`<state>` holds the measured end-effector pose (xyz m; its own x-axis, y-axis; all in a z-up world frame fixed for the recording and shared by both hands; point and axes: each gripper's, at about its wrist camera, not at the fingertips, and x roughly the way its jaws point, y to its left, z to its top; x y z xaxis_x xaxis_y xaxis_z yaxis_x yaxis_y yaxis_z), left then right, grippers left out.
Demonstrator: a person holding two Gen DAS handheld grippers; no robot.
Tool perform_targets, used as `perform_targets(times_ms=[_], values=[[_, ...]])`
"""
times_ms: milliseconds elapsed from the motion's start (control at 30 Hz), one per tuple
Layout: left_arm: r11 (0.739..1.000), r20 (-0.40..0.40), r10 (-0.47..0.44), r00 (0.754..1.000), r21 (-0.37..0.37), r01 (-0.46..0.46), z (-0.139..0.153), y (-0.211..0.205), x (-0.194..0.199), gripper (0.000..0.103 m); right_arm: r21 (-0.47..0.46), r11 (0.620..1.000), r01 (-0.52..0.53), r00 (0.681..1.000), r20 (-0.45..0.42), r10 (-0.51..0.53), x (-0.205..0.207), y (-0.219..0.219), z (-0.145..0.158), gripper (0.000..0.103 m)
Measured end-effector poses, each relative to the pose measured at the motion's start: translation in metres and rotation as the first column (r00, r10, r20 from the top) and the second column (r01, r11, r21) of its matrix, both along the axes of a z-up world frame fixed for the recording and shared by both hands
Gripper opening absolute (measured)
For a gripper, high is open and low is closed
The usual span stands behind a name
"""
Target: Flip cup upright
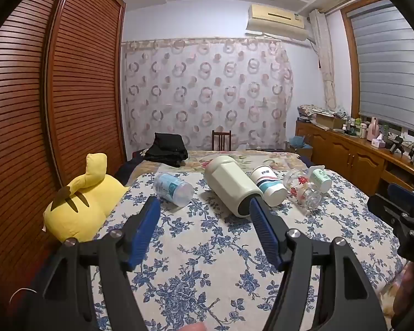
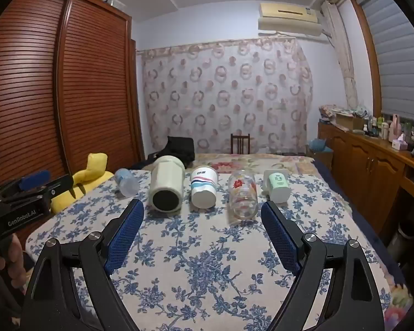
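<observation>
Ahead of both grippers, five cups lie on their sides in a row across the bed, bases toward me. From my left I see a clear blue-printed plastic cup (image 2: 127, 182), a big cream tumbler (image 2: 167, 184) with a dark round base, a white cup (image 2: 204, 189) with red and teal stripes, a clear glass (image 2: 243, 196) printed with red flowers, and a small mint-green mug (image 2: 278, 187) with a white handle. None of them touch.

My left gripper (image 1: 204, 209) hovers above the quilt with its blue pads spread wide and nothing between them; the tumbler's base sits just beyond its right fingertip. My right gripper (image 2: 202, 215) is likewise wide and empty, low over the quilt, with the striped cup and the glass just ahead between its tips.

The quilt (image 2: 207, 262) is white with blue flowers. A yellow plush toy (image 1: 80, 204) lies off to my left beside the slatted wooden wardrobe (image 1: 69, 82). Beyond the cups hang a ring-patterned curtain (image 2: 226, 93) and an air conditioner (image 2: 289, 19).
</observation>
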<state>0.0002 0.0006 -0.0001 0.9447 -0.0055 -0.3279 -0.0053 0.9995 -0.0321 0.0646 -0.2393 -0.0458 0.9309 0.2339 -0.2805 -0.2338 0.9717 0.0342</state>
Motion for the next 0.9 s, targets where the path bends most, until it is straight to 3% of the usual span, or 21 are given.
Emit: perform_targets(times_ms=[900], values=[[0.999, 0.013, -0.032, 0.999, 0.024, 0.031, 0.002, -0.007, -0.005, 0.068, 0.003, 1.000, 0.009, 1.000, -0.003, -0.009, -0.006, -0.004, 0.002, 0.089]])
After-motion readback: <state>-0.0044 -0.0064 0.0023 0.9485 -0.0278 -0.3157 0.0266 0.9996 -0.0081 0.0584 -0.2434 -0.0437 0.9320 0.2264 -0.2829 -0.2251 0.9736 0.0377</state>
